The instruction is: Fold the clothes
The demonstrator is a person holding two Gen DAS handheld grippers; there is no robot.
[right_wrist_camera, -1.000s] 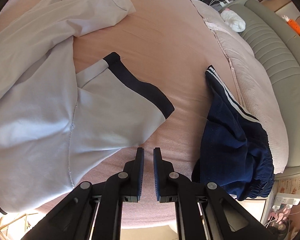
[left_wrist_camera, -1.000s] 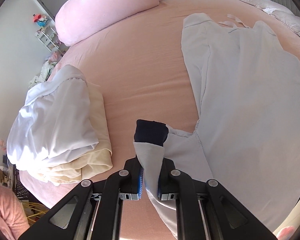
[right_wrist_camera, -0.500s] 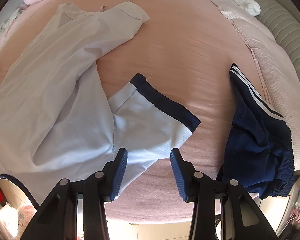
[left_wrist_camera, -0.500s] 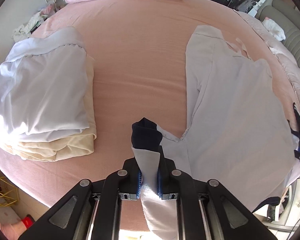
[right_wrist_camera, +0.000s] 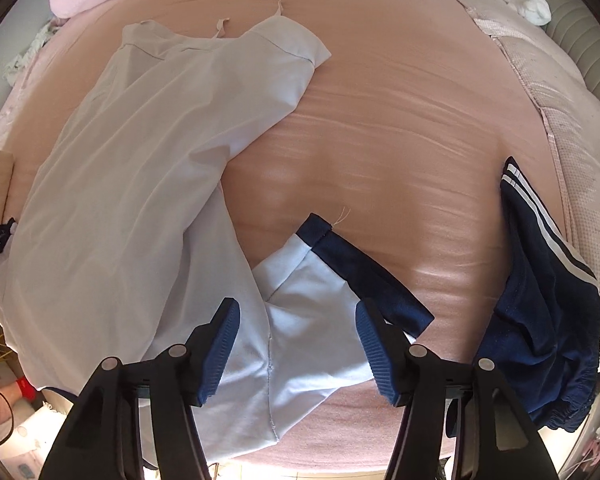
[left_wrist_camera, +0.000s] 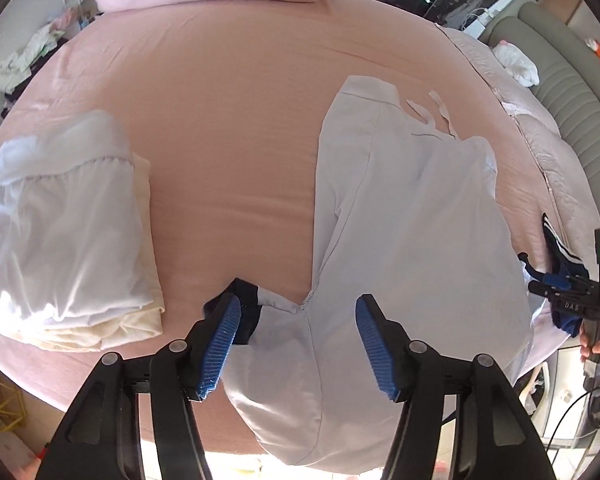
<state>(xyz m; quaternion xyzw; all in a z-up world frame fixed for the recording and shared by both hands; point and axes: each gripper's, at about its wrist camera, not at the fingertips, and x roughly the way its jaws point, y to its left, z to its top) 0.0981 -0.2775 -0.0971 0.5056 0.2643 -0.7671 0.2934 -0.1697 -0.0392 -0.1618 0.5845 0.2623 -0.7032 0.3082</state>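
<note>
The pale grey shirt lay spread across the pink bed, filling the right half of my left view, its collar toward the top and its navy-cuffed sleeves nearest me. A second ago my left tool was pinching the sleeve just below the dark cuff; by this moment its jaws were opening and the sleeve had dropped onto the sheet at lower centre, touching neither blue pad. My right tool had been pressed together and empty; its jaws were opening too, over the other sleeve at lower centre of its view, without gripping it. I judged the shirt laid out and a fresh grasp due next. The cloth looked thin, smooth and limp, with soft creases. At the left edge sat a folded stack, white over cream. Crumpled navy shorts with white stripes lay at the right.
</note>
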